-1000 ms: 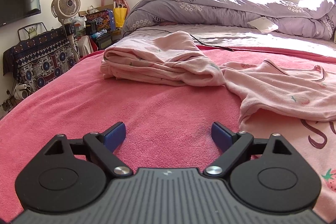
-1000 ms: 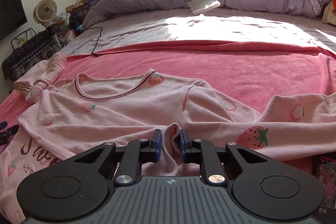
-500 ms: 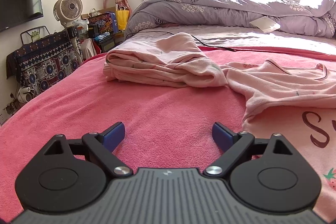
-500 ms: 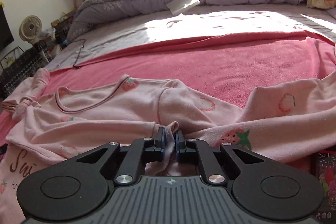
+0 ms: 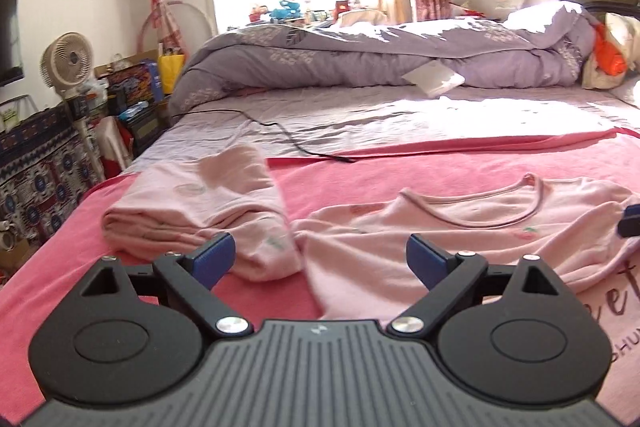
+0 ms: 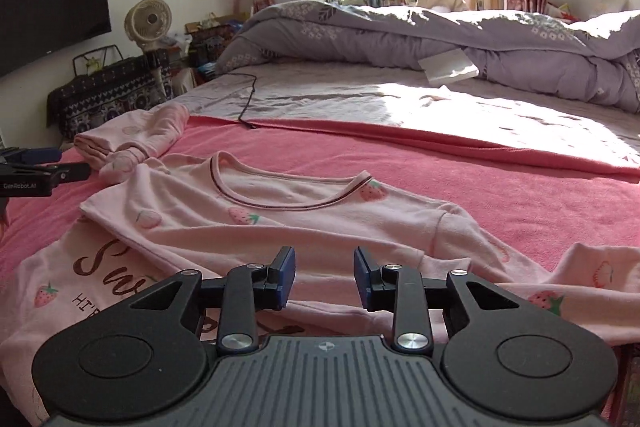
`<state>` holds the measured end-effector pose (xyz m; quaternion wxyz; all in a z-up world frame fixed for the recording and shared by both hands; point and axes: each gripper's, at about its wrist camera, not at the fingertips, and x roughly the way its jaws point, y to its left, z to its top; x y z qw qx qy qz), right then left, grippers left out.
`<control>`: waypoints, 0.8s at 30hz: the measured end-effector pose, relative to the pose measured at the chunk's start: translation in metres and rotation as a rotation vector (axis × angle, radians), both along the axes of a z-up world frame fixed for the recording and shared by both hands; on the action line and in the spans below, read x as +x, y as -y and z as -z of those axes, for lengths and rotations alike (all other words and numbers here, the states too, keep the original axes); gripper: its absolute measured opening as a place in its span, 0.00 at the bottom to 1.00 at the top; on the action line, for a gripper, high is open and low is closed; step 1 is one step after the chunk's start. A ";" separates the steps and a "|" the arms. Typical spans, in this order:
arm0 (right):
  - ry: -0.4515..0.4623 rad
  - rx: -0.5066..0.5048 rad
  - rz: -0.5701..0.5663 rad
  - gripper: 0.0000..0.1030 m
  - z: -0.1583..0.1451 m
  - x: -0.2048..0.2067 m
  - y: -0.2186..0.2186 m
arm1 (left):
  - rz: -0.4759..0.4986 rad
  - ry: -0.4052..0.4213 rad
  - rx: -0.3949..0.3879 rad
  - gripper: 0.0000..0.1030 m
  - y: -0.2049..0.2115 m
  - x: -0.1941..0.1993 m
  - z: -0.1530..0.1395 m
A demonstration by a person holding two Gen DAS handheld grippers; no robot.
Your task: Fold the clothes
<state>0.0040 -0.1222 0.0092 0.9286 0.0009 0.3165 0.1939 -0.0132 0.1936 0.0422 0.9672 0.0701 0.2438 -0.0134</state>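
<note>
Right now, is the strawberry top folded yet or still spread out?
Mostly spread. The strawberry top lies on the pink blanket, neckline showing and one sleeve stretched sideways. The folded garment lies beside it.

Black grippers [image 6: 324, 277], blue pads [image 6: 286, 269], silver screws.

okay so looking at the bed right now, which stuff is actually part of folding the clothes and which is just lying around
Part of the job:
- pale pink strawberry-print cotton top, spread flat on the pink fleece blanket
- folded pale pink garment beside it
- left gripper, open
- right gripper, jaws just opened, nothing pinched

Just lying about:
- rumpled lilac quilt
- thin black cable
- white flat box
- beige standing fan
</note>
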 end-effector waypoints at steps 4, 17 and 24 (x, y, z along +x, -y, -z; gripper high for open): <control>-0.017 -0.082 -0.010 0.32 0.018 -0.010 -0.013 | 0.003 -0.117 0.130 0.92 0.035 0.031 0.034; 0.098 -0.060 0.103 0.57 -0.022 -0.080 0.092 | -0.046 -0.159 0.099 0.94 0.040 0.023 0.021; 0.151 0.064 0.651 0.58 -0.033 -0.053 0.254 | 0.178 -0.067 0.183 0.94 0.117 0.004 0.018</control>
